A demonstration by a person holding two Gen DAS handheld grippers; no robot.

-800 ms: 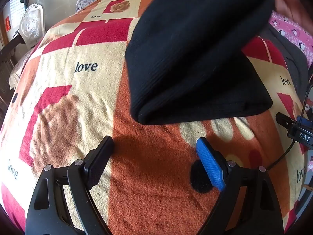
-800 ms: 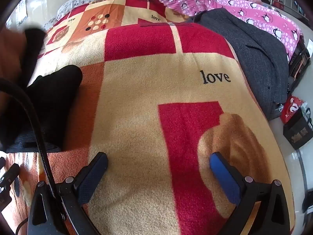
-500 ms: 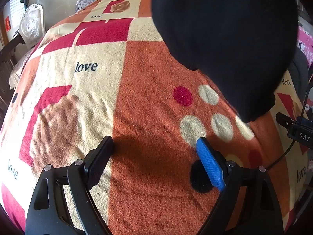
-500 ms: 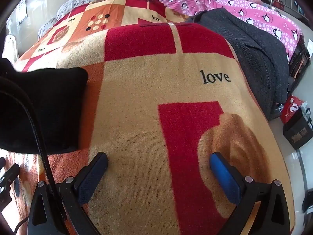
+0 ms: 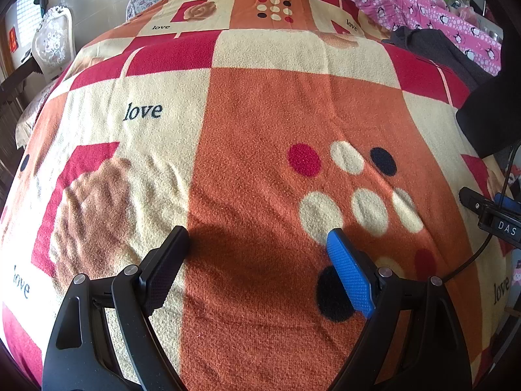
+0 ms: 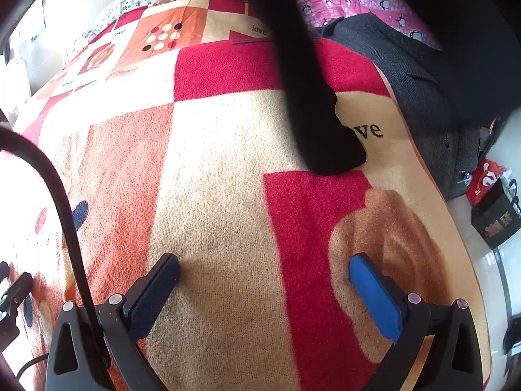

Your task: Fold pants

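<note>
Both the left gripper (image 5: 257, 244) and right gripper (image 6: 263, 272) have fingers spread wide, holding nothing, over the patchwork blanket (image 5: 260, 104), black pants (image 6: 312, 104) dangling upper center.

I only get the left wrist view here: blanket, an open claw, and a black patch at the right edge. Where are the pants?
Observer: The pants hang down from the top of the right wrist view. Their lower end reaches the blanket and covers the start of a "love" print.
Reviewer: Is the right claw holding them?
Observer: No. The right claw is open with only blanket between its fingers, well short of the pants.
Reviewer: Anything next to them?
Observer: A grey garment lies to their right, along the blanket's edge.
</note>
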